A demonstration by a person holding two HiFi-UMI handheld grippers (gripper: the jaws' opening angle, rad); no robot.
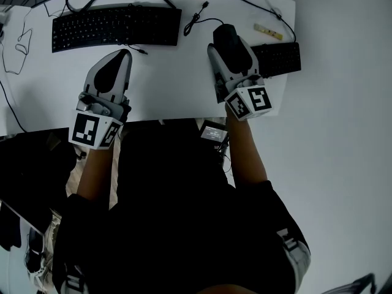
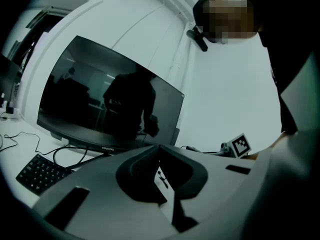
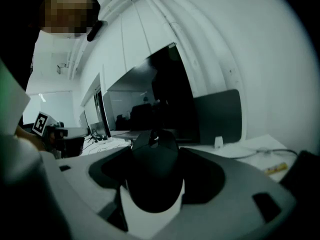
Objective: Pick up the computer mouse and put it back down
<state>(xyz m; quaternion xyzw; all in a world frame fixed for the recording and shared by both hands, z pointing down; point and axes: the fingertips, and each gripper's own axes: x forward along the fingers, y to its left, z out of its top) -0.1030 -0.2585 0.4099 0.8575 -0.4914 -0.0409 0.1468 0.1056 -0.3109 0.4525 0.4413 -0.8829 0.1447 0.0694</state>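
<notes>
Looking nearest first, we've got both forearms reaching over the edge of the white table (image 1: 174, 81), a marker cube at the back of each tool. On the left, the left gripper (image 1: 126, 54) points across bare tabletop with its jaws drawn together, only a thin slit between the dark pads. Over on the right, the right gripper (image 1: 229, 41) has its jaws clamped on the computer mouse (image 1: 225, 33), the black shell filling the gap between them. We can't say whether the mouse is touching the table or just off it. Its cable (image 1: 197, 21) curls away behind. Further out, a long black keyboard (image 1: 116, 24) lies ahead of the left gripper and a smaller keyboard (image 1: 280, 58) just right of the mouse. Beyond stands the dark monitor (image 2: 110, 104)
</notes>
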